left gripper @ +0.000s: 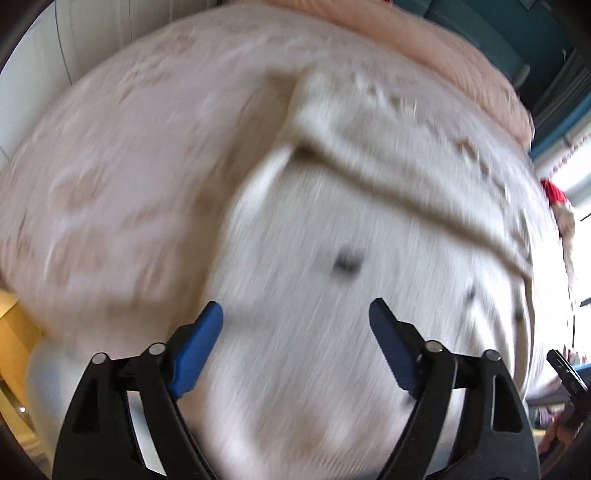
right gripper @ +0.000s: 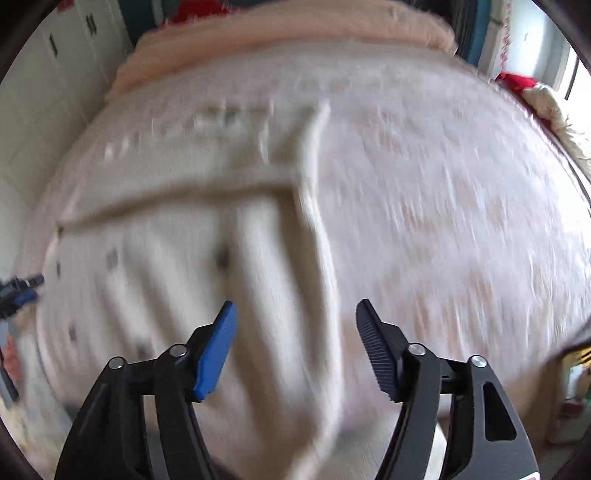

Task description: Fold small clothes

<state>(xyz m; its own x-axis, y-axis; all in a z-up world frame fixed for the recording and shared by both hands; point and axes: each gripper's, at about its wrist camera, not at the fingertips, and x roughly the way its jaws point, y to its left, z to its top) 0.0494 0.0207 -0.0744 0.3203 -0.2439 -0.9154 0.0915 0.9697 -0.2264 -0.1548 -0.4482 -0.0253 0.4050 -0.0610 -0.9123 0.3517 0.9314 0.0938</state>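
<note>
We've got both claws, left [left gripper: 295, 314] and right [right gripper: 295, 314], spread wide with nothing between them, hanging over the white knitted garment [left gripper: 332, 240] lying partly folded on the pale pink bed [left gripper: 129, 147].

Bedroom in a home: below me a bed [left gripper: 129, 155], peach blanket [right gripper: 295, 33] at its head, white wardrobe doors [right gripper: 48, 74] beside it.

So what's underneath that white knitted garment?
The white knitted garment lies spread on a pale pink patterned bedspread. Whatever sits directly beneath its middle is covered and cannot be seen.
</note>
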